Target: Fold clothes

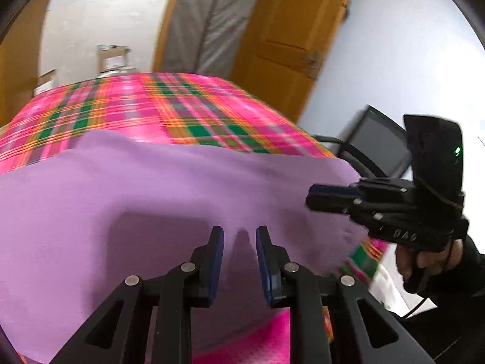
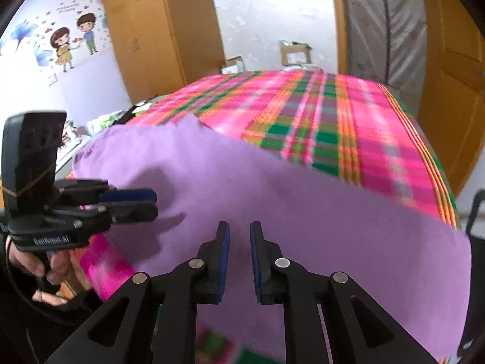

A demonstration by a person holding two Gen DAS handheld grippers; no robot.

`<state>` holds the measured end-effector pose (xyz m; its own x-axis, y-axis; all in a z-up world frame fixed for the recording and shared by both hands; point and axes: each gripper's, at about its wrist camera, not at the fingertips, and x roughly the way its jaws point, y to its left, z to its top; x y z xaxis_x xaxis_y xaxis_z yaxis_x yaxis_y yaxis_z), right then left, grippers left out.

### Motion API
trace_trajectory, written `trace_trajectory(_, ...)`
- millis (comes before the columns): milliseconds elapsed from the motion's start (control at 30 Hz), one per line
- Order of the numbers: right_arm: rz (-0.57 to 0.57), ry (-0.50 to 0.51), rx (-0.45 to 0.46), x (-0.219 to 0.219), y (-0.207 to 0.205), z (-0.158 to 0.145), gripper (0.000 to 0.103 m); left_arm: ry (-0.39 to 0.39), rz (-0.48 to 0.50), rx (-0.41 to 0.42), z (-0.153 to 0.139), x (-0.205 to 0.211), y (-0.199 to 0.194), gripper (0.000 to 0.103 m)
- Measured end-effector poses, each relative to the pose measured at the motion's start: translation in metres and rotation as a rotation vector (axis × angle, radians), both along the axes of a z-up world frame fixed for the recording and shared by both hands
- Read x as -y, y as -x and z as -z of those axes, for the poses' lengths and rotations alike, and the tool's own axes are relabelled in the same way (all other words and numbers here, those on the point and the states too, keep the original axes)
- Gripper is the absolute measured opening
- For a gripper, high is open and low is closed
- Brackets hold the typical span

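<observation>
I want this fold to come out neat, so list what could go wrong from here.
1. Both tongs, left and right, stand open over the purple garment, so neither seems to hold it; a lifted edge may drop and crease.
2. The garment's end hangs past the corner of the plaid blanket and could slide off.
3. The frames are motion-blurred: a fast sweep may drag the cloth askew.
</observation>
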<state>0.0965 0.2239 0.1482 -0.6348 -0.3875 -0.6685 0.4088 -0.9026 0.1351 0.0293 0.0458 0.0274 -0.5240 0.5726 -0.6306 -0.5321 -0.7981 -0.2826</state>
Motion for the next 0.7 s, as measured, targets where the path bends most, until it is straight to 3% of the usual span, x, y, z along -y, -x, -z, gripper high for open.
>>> trace_trajectory(167, -0.016, 0.053, 0.072, 0.03, 0.058, -0.001, 0.014, -0.004, -0.128, 0.02, 0.004, 0.036, 0.017, 0.022)
trace_trajectory(300, 0.02, 0.054, 0.121, 0.036, 0.091, 0.012, 0.014, 0.008, -0.173, 0.047, 0.012, 0.055, 0.018, 0.022)
trace_trajectory(467, 0.142, 0.076, 0.16, 0.012, 0.11, 0.018, 0.012, -0.034, -0.174, 0.063, 0.02, 0.068, 0.018, 0.022)
trace_trajectory(633, 0.25, 0.11, 0.176, -0.012, 0.12, 0.017, 0.017, -0.043, -0.164, 0.062, 0.022, 0.068, 0.019, 0.022)
trace_trajectory(700, 0.193, 0.105, 0.156, 0.006, 0.121, 0.012, 0.017, -0.059, -0.164, 0.069, 0.023, 0.069, 0.02, 0.022)
